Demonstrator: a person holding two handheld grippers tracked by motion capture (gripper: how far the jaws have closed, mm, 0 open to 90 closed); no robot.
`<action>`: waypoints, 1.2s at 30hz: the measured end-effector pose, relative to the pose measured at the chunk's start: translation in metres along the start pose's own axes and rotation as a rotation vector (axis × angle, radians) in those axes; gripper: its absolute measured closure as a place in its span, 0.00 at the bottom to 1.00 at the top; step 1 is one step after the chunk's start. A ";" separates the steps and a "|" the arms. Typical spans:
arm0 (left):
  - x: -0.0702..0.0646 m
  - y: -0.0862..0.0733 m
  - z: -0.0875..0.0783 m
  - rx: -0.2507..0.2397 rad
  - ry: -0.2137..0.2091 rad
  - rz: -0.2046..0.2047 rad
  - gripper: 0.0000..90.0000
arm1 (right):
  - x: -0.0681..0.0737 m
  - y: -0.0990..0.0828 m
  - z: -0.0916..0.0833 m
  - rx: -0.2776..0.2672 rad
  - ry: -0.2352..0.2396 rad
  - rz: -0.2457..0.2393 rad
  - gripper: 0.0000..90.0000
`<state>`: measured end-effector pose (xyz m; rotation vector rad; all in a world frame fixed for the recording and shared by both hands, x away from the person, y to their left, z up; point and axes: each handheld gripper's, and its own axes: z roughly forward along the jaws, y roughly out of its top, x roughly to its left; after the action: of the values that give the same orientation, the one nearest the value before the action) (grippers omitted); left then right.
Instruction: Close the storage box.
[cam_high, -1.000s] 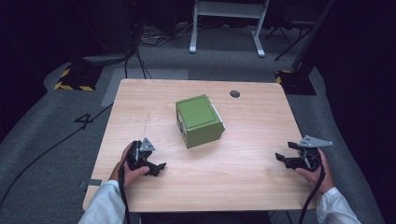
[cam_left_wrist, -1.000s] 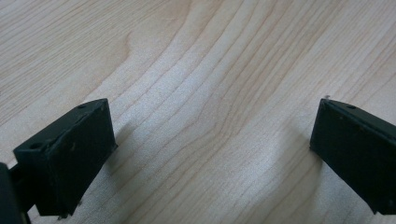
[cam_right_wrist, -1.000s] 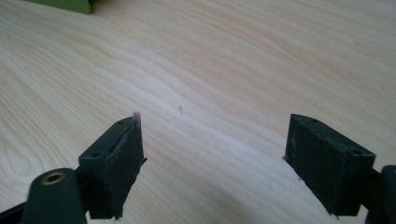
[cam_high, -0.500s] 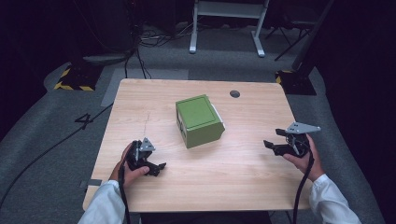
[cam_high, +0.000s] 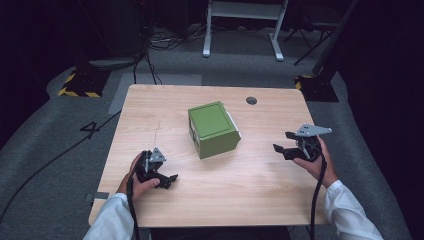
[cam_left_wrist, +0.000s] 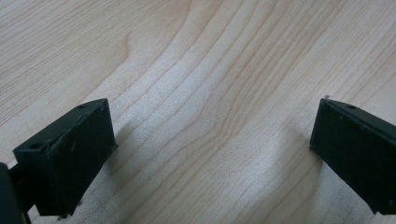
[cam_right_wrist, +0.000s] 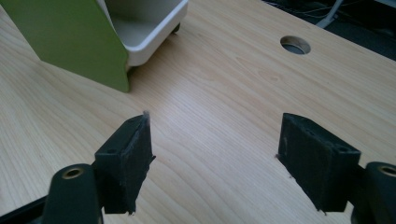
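Green-sided box with a white plastic inner bin (cam_high: 214, 129) sits near the middle of the pale wooden bench (cam_high: 250, 200), tipped so its white opening faces the right gripper, untouched by either tool. Since a second ago the right gripper (cam_high: 281, 147) has come in from the bench's right edge toward the box and lifted a little, its jaws narrowing as it came; they are partly apart with nothing between them, only bare wood showing in the right gripper view. That reads as the start of an approach to the box, with contact yet to come. The left gripper (cam_high: 169, 180) has kept its place near the front left, jaws spread wide and released over bare grain. A round cable hole (cam_high: 251, 100) pierces the bench's far side. Beyond lie grey carpet, black cables, yellow-black hazard tape (cam_high: 77, 92) and a white metal stand (cam_high: 242, 30) in a dark room.
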<state>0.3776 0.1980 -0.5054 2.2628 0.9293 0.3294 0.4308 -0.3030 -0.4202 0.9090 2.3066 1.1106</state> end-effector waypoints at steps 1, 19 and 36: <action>0.000 0.000 0.000 0.000 -0.001 0.000 0.00 | 0.002 0.006 0.004 -0.005 0.007 -0.001 0.29; 0.000 0.000 0.000 0.002 0.000 0.001 0.00 | 0.018 0.060 0.051 -0.032 0.063 -0.007 0.30; 0.000 0.000 0.000 0.001 -0.001 0.000 0.00 | 0.020 0.090 0.100 -0.002 0.072 0.005 0.33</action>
<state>0.3776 0.1981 -0.5053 2.2641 0.9290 0.3280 0.5118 -0.1946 -0.4086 0.8880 2.3613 1.1653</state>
